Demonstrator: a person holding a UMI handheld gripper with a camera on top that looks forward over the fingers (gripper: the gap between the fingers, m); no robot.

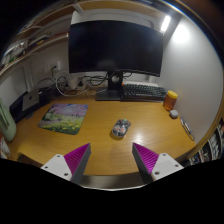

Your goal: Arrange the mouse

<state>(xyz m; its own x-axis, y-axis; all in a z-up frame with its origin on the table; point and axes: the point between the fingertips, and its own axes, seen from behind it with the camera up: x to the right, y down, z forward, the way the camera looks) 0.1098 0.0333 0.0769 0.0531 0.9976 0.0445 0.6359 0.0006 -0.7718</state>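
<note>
Just ahead of the spread gripper point(111, 160): mouse point(121, 128), mid-desk. Go straight forward, straddle it squarely, clamp, then carry left to mousepad point(64, 117).

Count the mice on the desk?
1: the mouse sits mid-desk, ahead of the open gripper, right of the mousepad, in front of the keyboard. None seems hidden.

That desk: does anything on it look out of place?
Yes: the small grey computer mouse sits on the bare wooden desk, apart from the colourful printed mouse mat, just ahead of the open tool.
</note>
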